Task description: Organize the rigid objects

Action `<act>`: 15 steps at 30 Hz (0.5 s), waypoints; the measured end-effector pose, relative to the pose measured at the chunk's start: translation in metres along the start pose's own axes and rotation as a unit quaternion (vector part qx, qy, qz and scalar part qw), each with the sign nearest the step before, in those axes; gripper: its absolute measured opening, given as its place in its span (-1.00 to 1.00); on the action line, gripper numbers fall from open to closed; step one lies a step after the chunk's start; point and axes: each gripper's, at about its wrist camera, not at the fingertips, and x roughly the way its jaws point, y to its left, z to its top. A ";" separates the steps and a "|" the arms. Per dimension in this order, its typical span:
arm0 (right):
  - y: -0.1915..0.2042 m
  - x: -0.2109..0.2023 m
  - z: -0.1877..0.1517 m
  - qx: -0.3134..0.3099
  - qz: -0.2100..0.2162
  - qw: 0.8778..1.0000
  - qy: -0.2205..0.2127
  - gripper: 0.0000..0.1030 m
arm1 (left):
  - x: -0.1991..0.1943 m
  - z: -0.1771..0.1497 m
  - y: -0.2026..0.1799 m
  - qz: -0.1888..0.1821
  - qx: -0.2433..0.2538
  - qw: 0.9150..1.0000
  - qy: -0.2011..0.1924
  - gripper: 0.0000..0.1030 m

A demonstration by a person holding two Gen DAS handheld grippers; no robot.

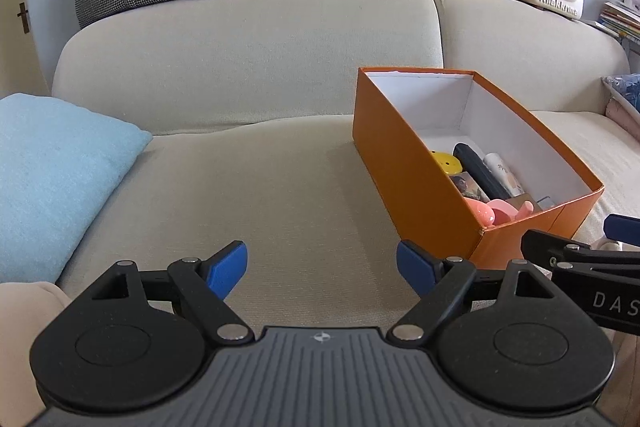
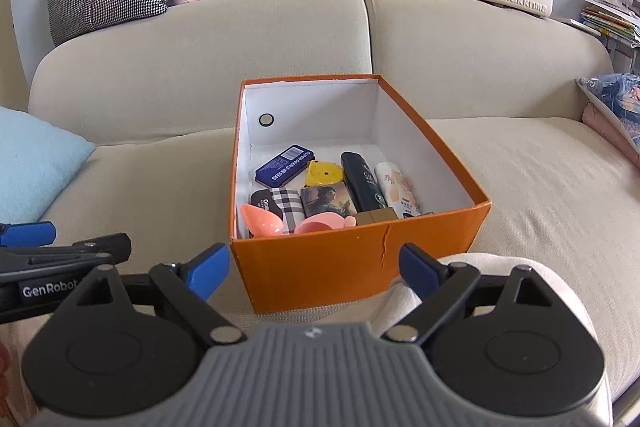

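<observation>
On the beige sofa (image 2: 520,163), just short of the orange box (image 2: 360,267), the right gripper (image 2: 314,267) is hanging with its blue pads wide apart and nothing between them, and the left gripper (image 1: 322,269) is waiting beside it over bare cushion, equally wide and empty. Beyond the claws, the box is sitting open on the seat with the small rigid things already lying inside: a blue tin (image 2: 284,167), a yellow toy (image 2: 325,174), a dark bottle (image 2: 362,183), a white tube (image 2: 398,189), a plaid case (image 2: 286,205), a picture card box (image 2: 326,201) and pink scoops (image 2: 260,221) crowded against the near wall. I am seeing nothing loose on the seat. The risk, to my eye, is the near wall: its cardboard is showing a split, and a claw dipping in over it could catch the rim and tip or shove the box on the soft cushion.
</observation>
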 end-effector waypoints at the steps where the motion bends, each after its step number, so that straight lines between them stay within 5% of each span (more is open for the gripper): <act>1: 0.000 0.000 0.000 -0.001 0.000 1.000 0.000 0.78 | 0.000 0.000 0.000 0.000 0.001 1.000 0.000 0.92; 15: 0.003 -0.002 -0.001 0.000 -0.005 1.000 -0.002 0.78 | -0.004 0.000 0.001 -0.004 0.003 1.000 -0.005 0.92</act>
